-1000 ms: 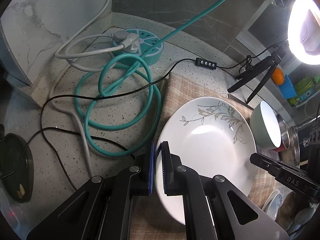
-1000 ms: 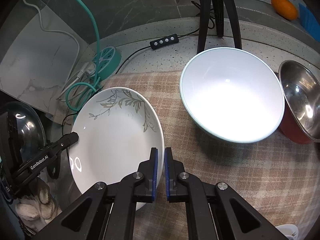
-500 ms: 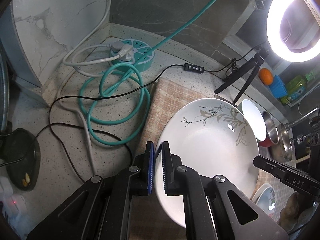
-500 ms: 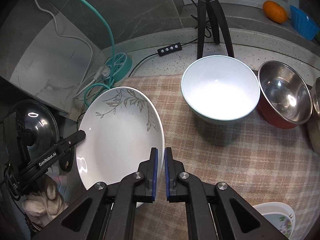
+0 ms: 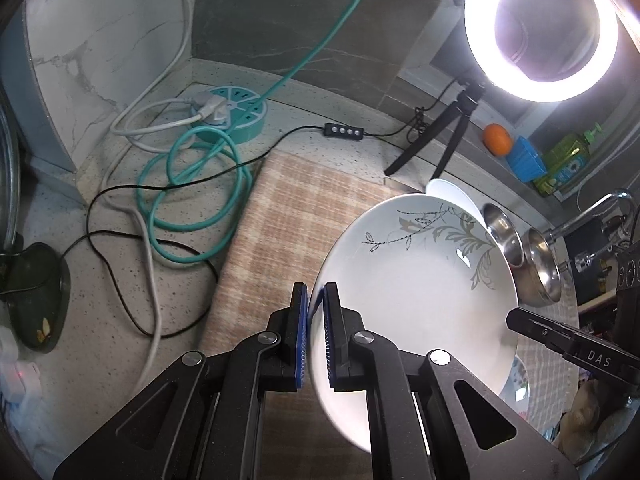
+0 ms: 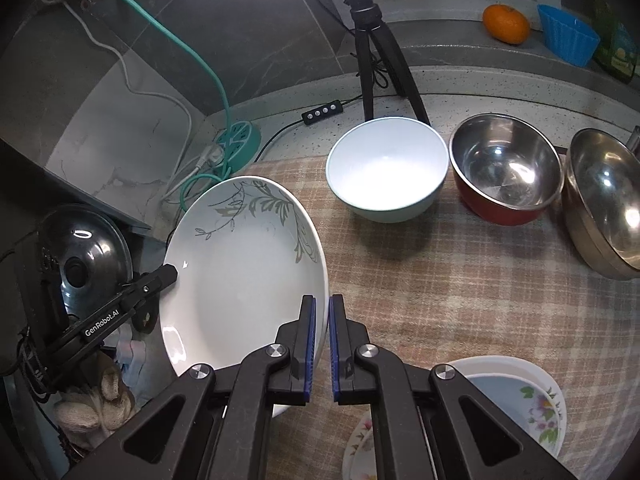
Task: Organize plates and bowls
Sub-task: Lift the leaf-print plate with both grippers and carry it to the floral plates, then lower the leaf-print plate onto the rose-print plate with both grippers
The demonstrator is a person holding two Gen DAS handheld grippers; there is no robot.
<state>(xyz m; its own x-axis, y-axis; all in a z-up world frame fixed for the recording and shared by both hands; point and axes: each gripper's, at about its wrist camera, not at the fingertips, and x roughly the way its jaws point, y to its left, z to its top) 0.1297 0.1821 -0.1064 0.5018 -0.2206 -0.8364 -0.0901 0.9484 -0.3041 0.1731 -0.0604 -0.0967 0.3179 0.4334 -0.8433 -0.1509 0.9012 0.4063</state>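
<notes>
White plate: the white plate [image 5: 420, 300] with a grey leaf spray is held up clear of the checked cloth [image 5: 280, 216]; a second ago it sat low over that cloth, so it has been lifted and drawn away from the bowls.
Left fingers: the left gripper [image 5: 316, 336] is pinched shut on the plate's left rim, blue pads either side of the edge.
Right fingers: the right gripper [image 6: 322, 344] is clamped shut on the opposite rim, so the plate hangs between the two.
Meaning: the pick-up looks done; carrying it to a stack is probably next, perhaps the flowered plates [image 6: 520, 400] at the near edge of the bench.
Pointing: round, so no true long axis; its hollow face looks up, tilted, leaf spray on the far rim.
Right of it: pale bowl [image 6: 386, 168], red-sided steel bowl [image 6: 506, 168] and plain steel bowl [image 6: 604, 200] stand in a row on the cloth.
</notes>
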